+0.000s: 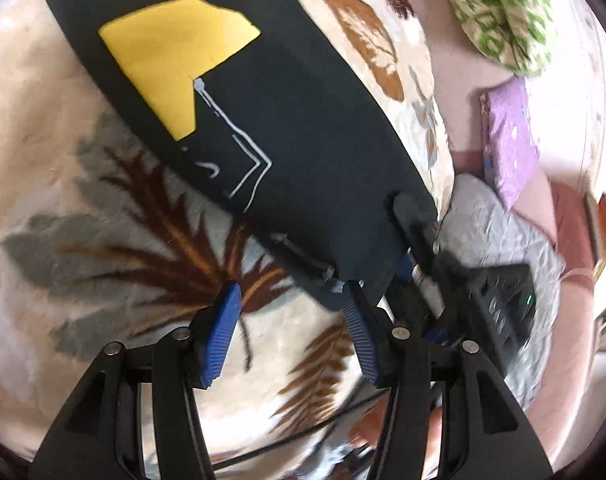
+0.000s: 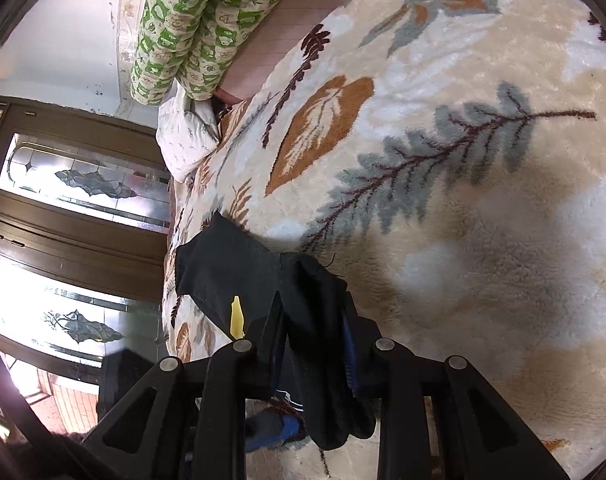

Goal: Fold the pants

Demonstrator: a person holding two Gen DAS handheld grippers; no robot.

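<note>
Right gripper (image 2: 315, 344) is clamping a bunched fold of the dark pants (image 1: 303, 128) between narrow jaws; fabric is draping over both fingers and hanging below them. Left gripper (image 1: 291, 320) is standing about half wide with nothing between the blue pads (image 1: 223, 328); the pants' corner is lying just at its 1 o'clock finger, touching or nearly so, cannot tell which.

Judgement: the step is securing the second corner. The left should be sliding under the hem before closing, catching both layers, then both hands lifting evenly to keep the edge taut.

Pants are lying on the leaf-patterned blanket (image 1: 103, 220), running from 6 toward 11 o'clock in the left view. Navy, smooth, a yellow patch (image 1: 175, 56) and white line print (image 1: 243, 160) showing.
</note>
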